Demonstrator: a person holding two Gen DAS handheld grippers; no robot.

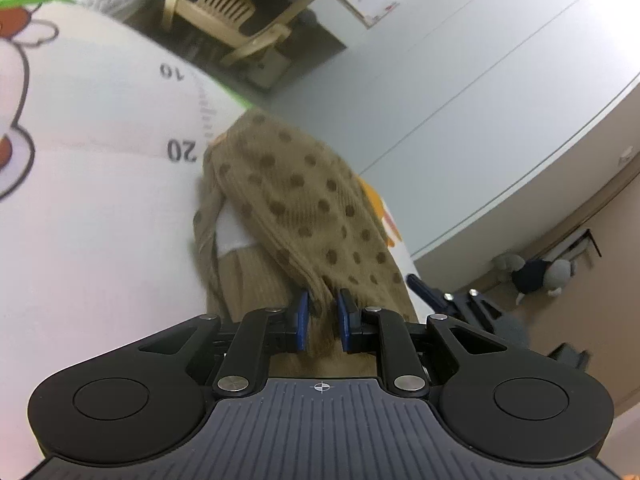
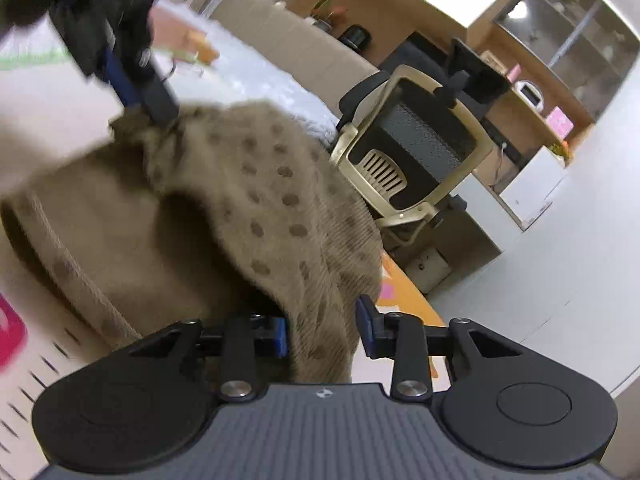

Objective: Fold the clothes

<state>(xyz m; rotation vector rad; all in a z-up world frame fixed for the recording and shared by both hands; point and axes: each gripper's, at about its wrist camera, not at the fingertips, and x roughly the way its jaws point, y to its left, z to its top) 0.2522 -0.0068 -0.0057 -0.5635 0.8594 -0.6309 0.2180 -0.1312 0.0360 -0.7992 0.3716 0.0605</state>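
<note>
At lower centre of the left wrist view, the left gripper point(image 1: 323, 312) pinched a bunched edge of the tan, ribbed, brown-dotted garment point(image 1: 296, 200), its blue pads nearly closed. The right gripper point(image 2: 322, 330), lower centre of its view, stood wider, its pads clasping a thick fold of cloth. The garment lay over a white printed mat point(image 1: 100, 120).

Garment point(image 1: 304, 200) on mat point(image 1: 100, 120); chair point(image 1: 228, 4) behind.
</note>
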